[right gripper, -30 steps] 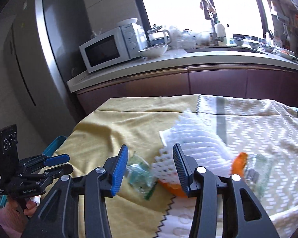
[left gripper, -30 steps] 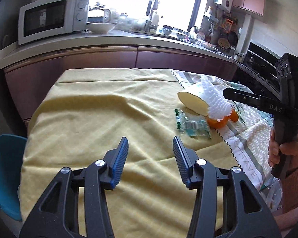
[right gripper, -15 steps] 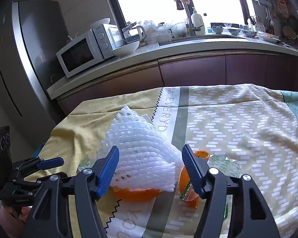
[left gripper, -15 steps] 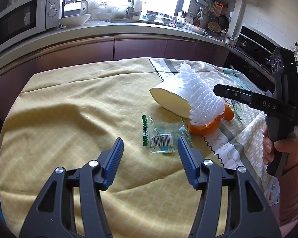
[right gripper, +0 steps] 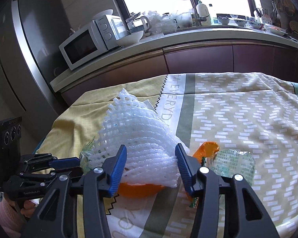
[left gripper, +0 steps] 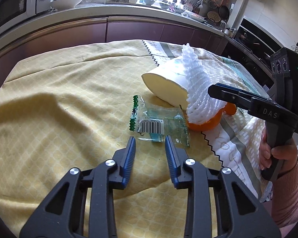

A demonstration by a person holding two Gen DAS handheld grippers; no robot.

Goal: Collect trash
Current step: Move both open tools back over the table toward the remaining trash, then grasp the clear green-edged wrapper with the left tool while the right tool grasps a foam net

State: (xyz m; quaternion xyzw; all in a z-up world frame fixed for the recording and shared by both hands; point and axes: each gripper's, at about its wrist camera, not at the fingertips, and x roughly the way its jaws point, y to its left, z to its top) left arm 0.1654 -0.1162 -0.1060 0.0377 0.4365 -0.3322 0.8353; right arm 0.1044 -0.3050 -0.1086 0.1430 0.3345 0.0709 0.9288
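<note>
With both sets of jaws closing, we should sink our left gripper [left gripper: 150, 145] onto the clear wrapper [left gripper: 159, 124] lying on the yellow tablecloth [left gripper: 59, 103] and squeeze our right gripper [right gripper: 151, 163] gently around the white foam net [right gripper: 141, 138] atop the orange peel [right gripper: 139, 190].

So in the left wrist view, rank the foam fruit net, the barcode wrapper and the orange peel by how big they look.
1. White foam fruit net, largest.
2. Clear barcode wrapper, close behind; it lies nearer the camera, so this ranking is unsure.
3. Orange peel, smallest, though the net hides part of it.
</note>
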